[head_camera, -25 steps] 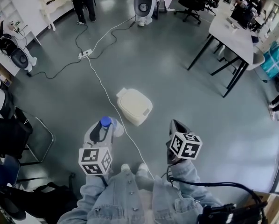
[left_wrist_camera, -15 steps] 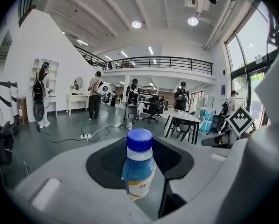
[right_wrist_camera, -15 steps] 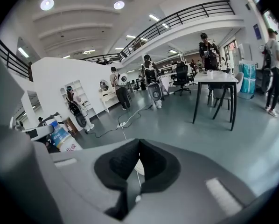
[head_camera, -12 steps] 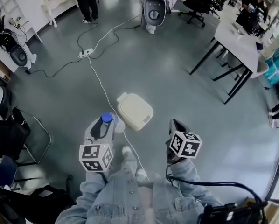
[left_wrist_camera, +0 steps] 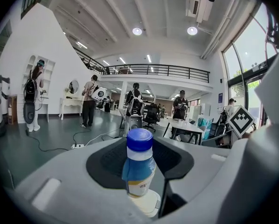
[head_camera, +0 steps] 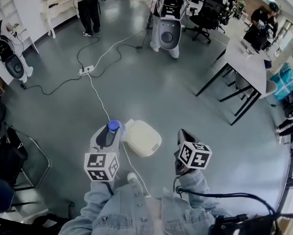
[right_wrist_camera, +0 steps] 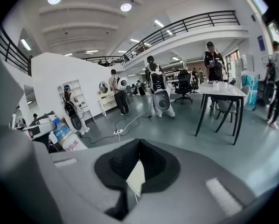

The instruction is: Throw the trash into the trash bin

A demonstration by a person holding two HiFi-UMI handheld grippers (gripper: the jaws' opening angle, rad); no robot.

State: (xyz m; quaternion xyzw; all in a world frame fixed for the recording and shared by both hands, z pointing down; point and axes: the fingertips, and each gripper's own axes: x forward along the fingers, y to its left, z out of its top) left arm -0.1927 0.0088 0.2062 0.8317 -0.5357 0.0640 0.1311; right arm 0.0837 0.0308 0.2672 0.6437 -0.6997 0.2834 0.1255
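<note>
The blue-capped plastic bottle [left_wrist_camera: 140, 166] stood upright, clamped between the jaws of the left gripper [head_camera: 108, 136], above the grey floor [head_camera: 136, 67] and just beside the cream trash bin [head_camera: 143, 138], whose lid was down. The right gripper [head_camera: 183, 137] hung at the bin's other side, jaws pressed together on nothing.

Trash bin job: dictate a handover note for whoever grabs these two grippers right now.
The left gripper is shut on the blue-capped bottle, held upright.
The right gripper has its jaws together with nothing in them.
The cream trash bin sits on the floor just ahead, between the two grippers. It looks closed, and the bottle is by its left edge.
Done: trash picked up.
Left: probably get the bin open, then drop the bottle in.
</note>
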